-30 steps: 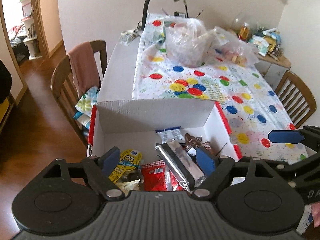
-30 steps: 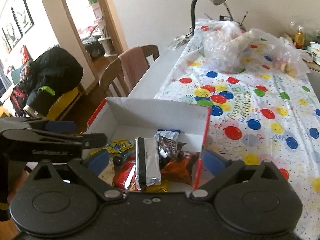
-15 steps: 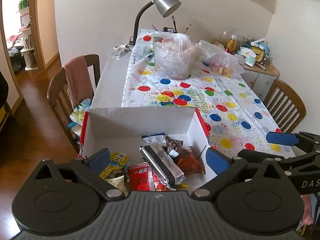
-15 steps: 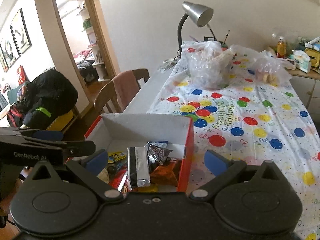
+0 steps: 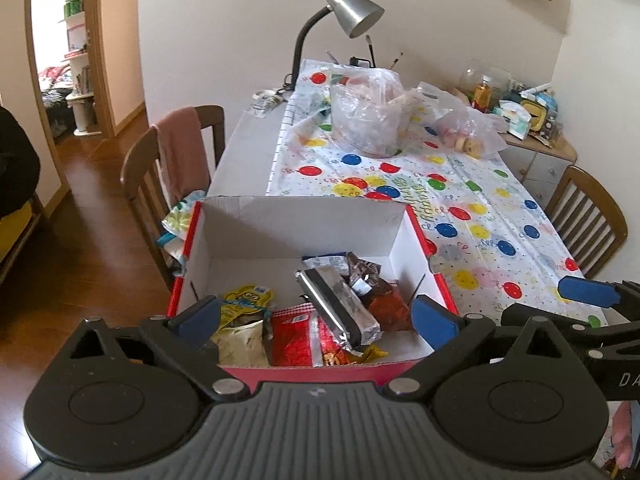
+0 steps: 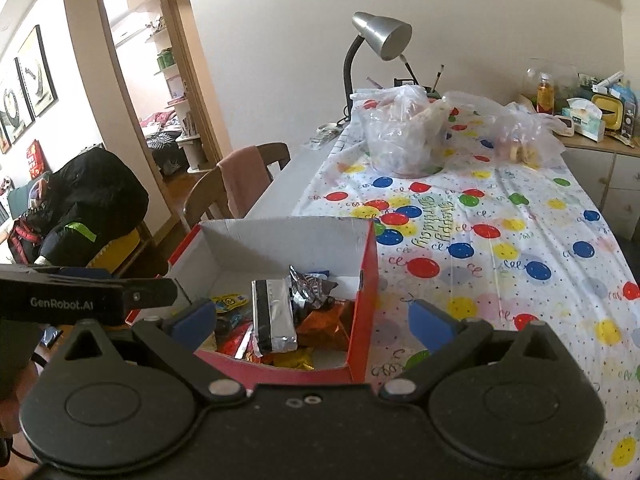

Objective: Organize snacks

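**Both grippers empty over the snack box**

Left wrist view: the left gripper (image 5: pixel 316 316) spread wide, empty, above the red box (image 5: pixel 420 236) of snacks (image 5: pixel 340 308).

Right wrist view: the right gripper (image 6: pixel 312 318) likewise gaping, the box (image 6: pixel 368 280) on the balloon tablecloth (image 6: pixel 500 240).

The box (image 5: pixel 296 228) is open above, snacks (image 5: pixel 336 312) crowding its near half, far half bare.

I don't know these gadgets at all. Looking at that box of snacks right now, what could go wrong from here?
1. The red box sits at the table's near corner, next to the open floor; a nudge from either open gripper, left or right, might push it off.
2. The silver packet lies tilted on top of the heap and could slide when neighbouring snacks are pulled.
3. The yellow cartoon packet lies partly behind a left fingertip, so reaching for it may be awkward.
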